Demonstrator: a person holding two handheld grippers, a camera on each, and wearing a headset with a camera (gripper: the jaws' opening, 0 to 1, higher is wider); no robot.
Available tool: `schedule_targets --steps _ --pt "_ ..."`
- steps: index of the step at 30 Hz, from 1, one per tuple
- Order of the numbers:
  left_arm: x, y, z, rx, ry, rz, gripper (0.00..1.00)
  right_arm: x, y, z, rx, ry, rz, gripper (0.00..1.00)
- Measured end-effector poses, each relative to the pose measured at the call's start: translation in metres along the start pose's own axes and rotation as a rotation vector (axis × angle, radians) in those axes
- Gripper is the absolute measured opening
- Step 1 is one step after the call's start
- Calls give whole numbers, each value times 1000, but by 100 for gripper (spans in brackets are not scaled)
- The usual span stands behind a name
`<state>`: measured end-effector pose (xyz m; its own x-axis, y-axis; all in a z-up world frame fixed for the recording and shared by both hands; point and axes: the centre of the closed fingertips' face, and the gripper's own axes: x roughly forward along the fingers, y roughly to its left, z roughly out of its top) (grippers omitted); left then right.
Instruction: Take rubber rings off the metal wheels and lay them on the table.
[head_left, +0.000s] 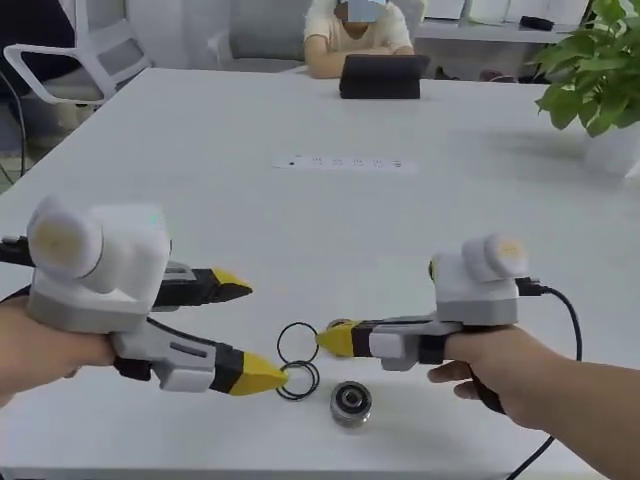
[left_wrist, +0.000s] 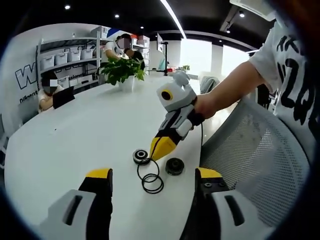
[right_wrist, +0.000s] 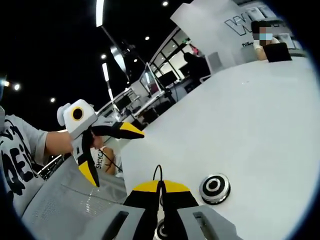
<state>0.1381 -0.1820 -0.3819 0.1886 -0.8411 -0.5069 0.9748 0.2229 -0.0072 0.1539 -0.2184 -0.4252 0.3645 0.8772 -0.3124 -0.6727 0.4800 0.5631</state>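
Note:
My right gripper (head_left: 322, 340) comes in from the right, its yellow jaws shut on a thin black rubber ring (head_left: 281, 338). In the right gripper view that ring (right_wrist: 158, 172) sticks out edge-on from the shut tips (right_wrist: 160, 186). A second ring (head_left: 316, 378) lies flat on the white table just below it. One metal wheel (head_left: 351, 400) lies near the front edge, and another (head_left: 340, 325) peeks out behind the right jaws. My left gripper (head_left: 255, 334) is open, its tips to the left of the rings with nothing between them. The left gripper view has both wheels (left_wrist: 141, 156) (left_wrist: 174, 166) beyond its open jaws.
A white power strip (head_left: 345, 162) lies mid-table. At the far end a person sits behind a dark tablet (head_left: 380, 76). A potted plant (head_left: 595, 70) stands at the back right. The right gripper's cable (head_left: 570, 350) trails over the front edge, and a mesh chair (left_wrist: 250, 150) is close by.

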Motion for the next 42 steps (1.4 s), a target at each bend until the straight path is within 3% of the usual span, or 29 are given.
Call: schedule_targets --steps 9,25,42 --pt "-10 4 -1 -5 -3 7 70 6 6 -7 -11 49 21 0" --pt "-16 8 -9 -13 18 18 70 14 12 -21 -48 127 36 0" --pt "-15 7 -9 -8 23 17 70 11 1 -25 -76 150 -23 0"
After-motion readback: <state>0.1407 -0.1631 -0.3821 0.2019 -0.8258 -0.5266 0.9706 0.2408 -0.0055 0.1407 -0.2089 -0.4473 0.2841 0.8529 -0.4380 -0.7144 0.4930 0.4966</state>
